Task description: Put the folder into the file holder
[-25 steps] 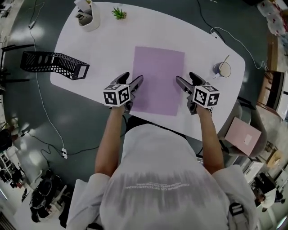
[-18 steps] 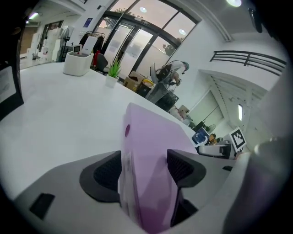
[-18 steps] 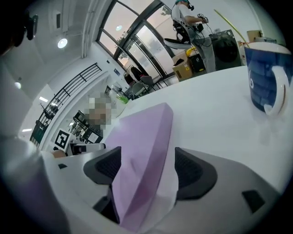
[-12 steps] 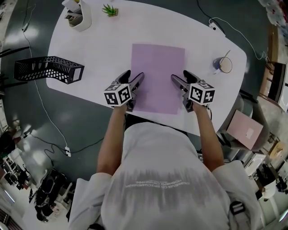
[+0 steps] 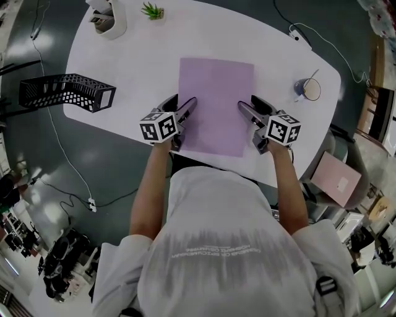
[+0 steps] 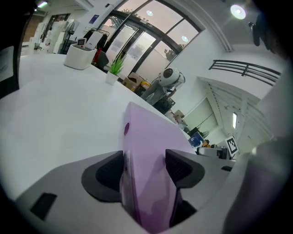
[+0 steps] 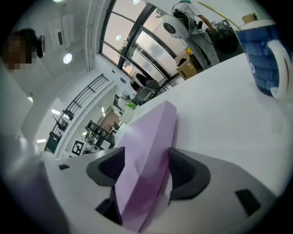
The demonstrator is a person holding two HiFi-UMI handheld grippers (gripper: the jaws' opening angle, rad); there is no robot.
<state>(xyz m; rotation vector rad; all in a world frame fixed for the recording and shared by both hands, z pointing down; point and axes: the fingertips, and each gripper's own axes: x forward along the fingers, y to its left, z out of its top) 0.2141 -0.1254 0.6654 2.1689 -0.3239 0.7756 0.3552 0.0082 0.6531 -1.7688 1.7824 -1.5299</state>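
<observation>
A purple folder [image 5: 216,93] lies flat on the white table [image 5: 142,62]. My left gripper [image 5: 184,102] straddles its left edge and my right gripper [image 5: 249,103] straddles its right edge. In the left gripper view the folder [image 6: 146,151] runs between the two pads of the left gripper [image 6: 145,164]. The right gripper view shows the folder [image 7: 149,146] likewise between the pads of the right gripper [image 7: 146,167]. Both pairs of jaws are closing but still stand wide around the thin folder. The black mesh file holder [image 5: 62,91] lies on its side at the table's left edge, well away from the grippers.
A blue mug [image 5: 306,90] stands right of the folder, also large in the right gripper view [image 7: 265,59]. A white desk organiser [image 5: 106,17] and a small plant [image 5: 151,10] stand at the far left corner. A pink item [image 5: 337,179] rests off the table, lower right.
Both grippers have stayed at the folder's side edges, the right one edging slightly inward over it. The folder has not moved; the head view has shifted a little.
</observation>
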